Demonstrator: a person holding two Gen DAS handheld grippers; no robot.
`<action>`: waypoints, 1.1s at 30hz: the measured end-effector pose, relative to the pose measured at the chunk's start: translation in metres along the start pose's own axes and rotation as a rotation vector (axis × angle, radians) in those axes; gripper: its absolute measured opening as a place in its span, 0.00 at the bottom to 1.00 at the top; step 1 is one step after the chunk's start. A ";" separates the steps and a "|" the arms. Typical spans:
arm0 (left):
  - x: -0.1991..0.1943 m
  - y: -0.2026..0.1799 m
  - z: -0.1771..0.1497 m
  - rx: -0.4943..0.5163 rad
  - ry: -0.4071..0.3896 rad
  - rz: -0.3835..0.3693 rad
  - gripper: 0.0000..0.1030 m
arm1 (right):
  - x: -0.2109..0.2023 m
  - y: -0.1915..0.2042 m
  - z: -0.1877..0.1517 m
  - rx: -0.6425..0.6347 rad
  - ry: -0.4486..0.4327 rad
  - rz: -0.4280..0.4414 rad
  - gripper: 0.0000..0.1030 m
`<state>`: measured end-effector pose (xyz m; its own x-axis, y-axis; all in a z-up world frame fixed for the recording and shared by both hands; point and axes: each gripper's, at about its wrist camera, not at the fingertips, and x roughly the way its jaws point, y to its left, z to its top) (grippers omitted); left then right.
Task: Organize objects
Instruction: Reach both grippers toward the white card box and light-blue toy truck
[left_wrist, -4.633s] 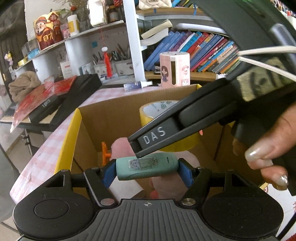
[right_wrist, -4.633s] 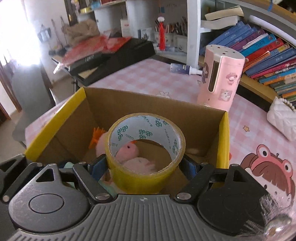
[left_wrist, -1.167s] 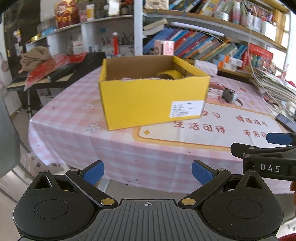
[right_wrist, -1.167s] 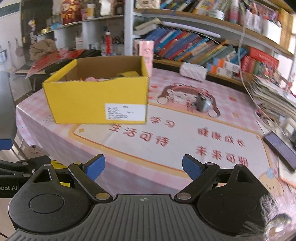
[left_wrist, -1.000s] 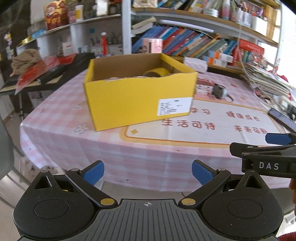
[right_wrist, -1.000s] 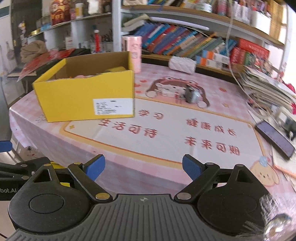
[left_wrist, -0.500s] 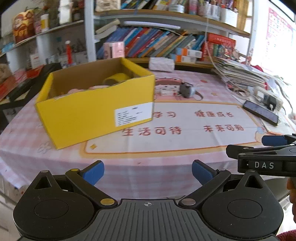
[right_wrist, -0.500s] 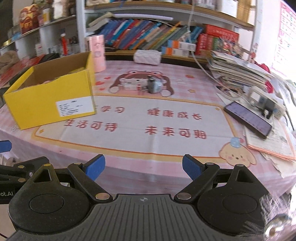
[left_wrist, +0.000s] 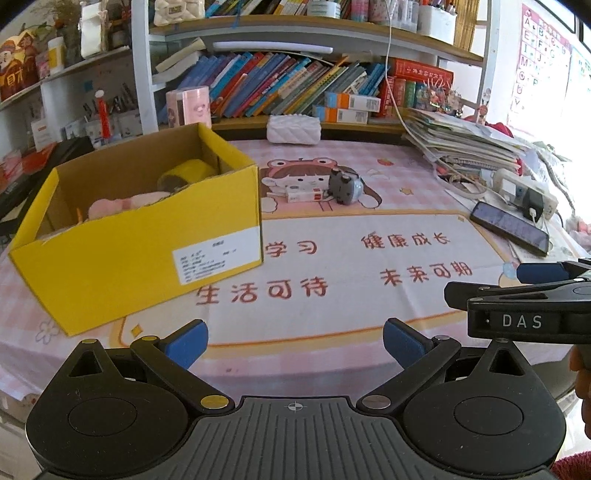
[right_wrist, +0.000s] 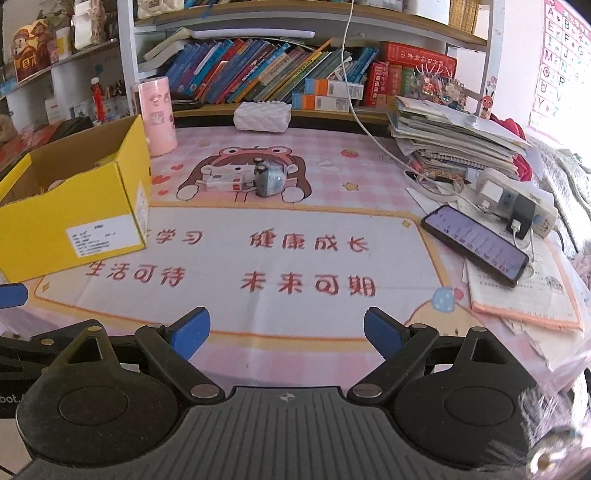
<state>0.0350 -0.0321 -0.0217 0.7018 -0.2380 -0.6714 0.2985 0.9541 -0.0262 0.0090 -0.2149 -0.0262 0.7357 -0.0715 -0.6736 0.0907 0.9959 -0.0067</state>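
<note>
Nearest, the left tool (left_wrist: 293, 338) and the right tool (right_wrist: 286, 326) both hover over the near edge of the worktop (right_wrist: 295, 332), each with its blue-padded jaws spread wide and nothing between them. From the left wrist view the right tool's fingers reach in from the right side. Beyond them lies the pink checked cloth with its printed red characters. On the left stands the yellow box (left_wrist: 147, 243), open at the top, with a roll of yellow tape (left_wrist: 186, 173) and a pink soft toy (left_wrist: 118, 205) inside. On the right a dark phone (right_wrist: 474, 243) lies on papers, just in front of a white power strip (right_wrist: 517, 201). Farther back, near the middle, a small white carton (right_wrist: 225, 182) lies touching a grey round gadget (right_wrist: 269, 179). Behind the box stands a pink cylinder (right_wrist: 155, 116), and a white quilted pouch (right_wrist: 262, 116) rests at the far edge, in front of a bookshelf (right_wrist: 277, 74).
</note>
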 end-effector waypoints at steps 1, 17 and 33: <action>0.002 -0.001 0.002 0.000 0.000 0.002 0.99 | 0.003 -0.002 0.003 -0.002 0.000 0.003 0.88; 0.043 -0.027 0.042 -0.011 -0.014 0.004 0.99 | 0.047 -0.035 0.052 -0.041 -0.003 0.060 0.81; 0.082 -0.055 0.074 -0.026 -0.018 0.045 0.99 | 0.092 -0.070 0.089 -0.070 0.000 0.125 0.79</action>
<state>0.1235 -0.1178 -0.0204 0.7257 -0.1975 -0.6591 0.2494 0.9683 -0.0156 0.1304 -0.2960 -0.0223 0.7383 0.0529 -0.6724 -0.0483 0.9985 0.0256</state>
